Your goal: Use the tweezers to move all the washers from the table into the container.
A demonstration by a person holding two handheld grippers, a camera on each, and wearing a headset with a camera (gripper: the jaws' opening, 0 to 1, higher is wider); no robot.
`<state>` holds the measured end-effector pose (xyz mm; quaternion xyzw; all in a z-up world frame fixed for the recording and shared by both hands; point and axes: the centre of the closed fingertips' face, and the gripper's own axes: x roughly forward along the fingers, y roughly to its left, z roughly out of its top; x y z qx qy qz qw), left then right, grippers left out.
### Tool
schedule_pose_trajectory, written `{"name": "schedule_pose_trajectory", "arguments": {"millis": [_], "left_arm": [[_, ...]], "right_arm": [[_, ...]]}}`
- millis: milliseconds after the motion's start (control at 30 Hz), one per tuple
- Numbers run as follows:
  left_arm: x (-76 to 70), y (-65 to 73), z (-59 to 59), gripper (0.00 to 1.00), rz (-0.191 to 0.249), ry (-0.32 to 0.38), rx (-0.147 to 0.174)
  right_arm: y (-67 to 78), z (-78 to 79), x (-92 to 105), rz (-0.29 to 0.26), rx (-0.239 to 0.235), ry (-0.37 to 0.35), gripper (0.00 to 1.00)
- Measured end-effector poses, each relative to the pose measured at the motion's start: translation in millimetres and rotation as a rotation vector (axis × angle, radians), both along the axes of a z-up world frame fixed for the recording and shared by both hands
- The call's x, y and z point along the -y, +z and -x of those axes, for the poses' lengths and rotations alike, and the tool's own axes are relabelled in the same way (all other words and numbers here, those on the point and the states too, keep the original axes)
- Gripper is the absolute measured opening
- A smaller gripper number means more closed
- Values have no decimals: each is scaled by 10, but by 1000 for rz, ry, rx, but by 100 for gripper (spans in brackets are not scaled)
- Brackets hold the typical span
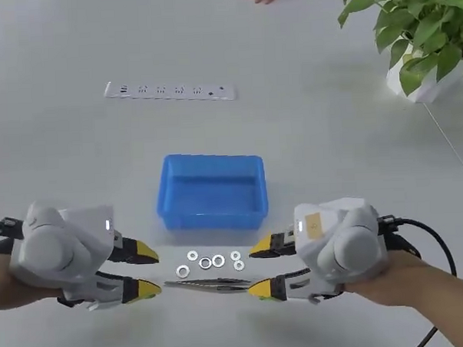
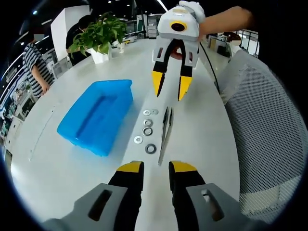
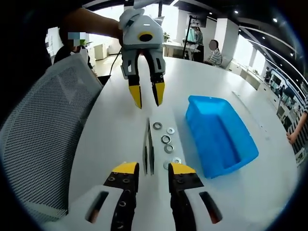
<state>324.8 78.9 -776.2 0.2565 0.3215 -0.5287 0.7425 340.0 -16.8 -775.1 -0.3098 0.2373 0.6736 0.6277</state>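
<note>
Left gripper (image 1: 152, 271) near washers (image 1: 205, 263), outside container (image 1: 210, 218).

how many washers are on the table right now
6 washers, all on the table between the blue container and the tweezers: two left, two middle, two right in the head view.

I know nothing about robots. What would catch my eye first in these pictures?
Two hand-held tools with yellow tips, the left gripper and the right gripper, face each other low over the white table, both open and holding nothing. Between them lie thin tweezers and a small cluster of washers, with a bright blue container, empty, just beyond. A leafy plant stands at the far right.
</note>
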Motion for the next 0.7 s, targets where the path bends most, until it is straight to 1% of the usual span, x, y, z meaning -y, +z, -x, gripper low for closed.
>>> {"name": "schedule_pose_trajectory", "arguments": {"millis": [67,133,167,233,500,700], "left_arm": [[-5,-41,-3,24,-1,-8,-15],[-9,-77,-7,23,-12,-20,-16],[-13,-99,-5,22,-22,-29,-20],[-7,-128,-2,20,-26,-39,-30],[4,-257,-28,14,-65,-75,-38],[52,-296,-39,9,-67,-92,-45]], "right_arm": [[-27,20,-27,9,-6,13,25],[-61,39,-49,19,-11,28,22],[-85,42,-57,29,-14,32,21],[-106,45,-74,33,-14,39,21],[-203,36,-151,57,-24,56,17],[-248,40,-188,66,-31,63,14]]}}
